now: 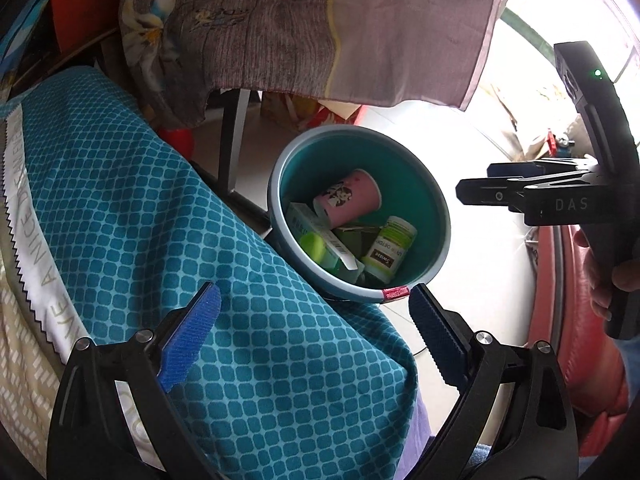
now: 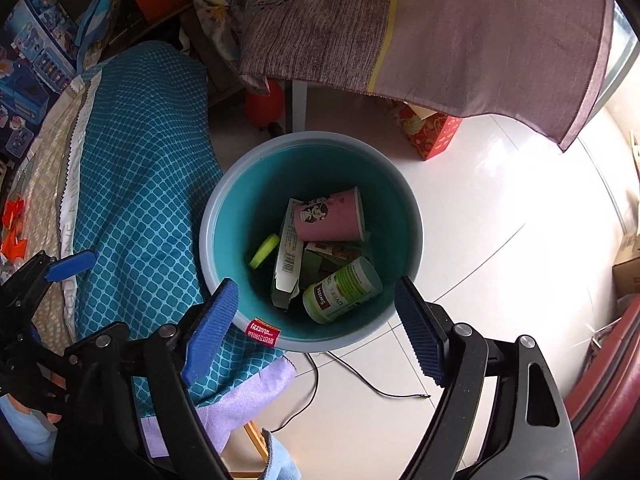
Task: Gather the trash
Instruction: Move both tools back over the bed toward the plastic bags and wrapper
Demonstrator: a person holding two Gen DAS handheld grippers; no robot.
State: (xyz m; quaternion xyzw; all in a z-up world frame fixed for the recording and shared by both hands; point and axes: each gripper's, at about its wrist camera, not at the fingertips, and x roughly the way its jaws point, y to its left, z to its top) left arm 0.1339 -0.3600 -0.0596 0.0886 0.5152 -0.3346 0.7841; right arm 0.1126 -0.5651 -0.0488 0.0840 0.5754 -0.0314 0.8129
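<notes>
A teal bin with a grey rim (image 1: 275, 196) (image 2: 208, 216) stands on the floor. In it lie a pink paper cup (image 1: 352, 196) (image 2: 328, 220), a green-and-white bottle (image 1: 390, 248) (image 2: 340, 290), a flattened carton (image 1: 316, 232) (image 2: 288, 252) and a yellow-green lid (image 1: 313, 243) (image 2: 264, 250). My right gripper (image 2: 316, 320) hangs over the bin's near rim, open and empty; in the left wrist view my right gripper (image 1: 475, 182) shows side-on to the right of the bin. My left gripper (image 1: 316, 320) is open and empty above the blue cloth beside the bin.
A blue patterned cloth (image 1: 160, 208) (image 2: 144, 184) covers furniture left of the bin. A grey tablecloth (image 2: 460, 40) hangs behind it, with a red box (image 2: 436, 136) underneath. A black cable (image 2: 360, 380) trails over the white floor. Red upholstery (image 1: 576, 320) borders the right.
</notes>
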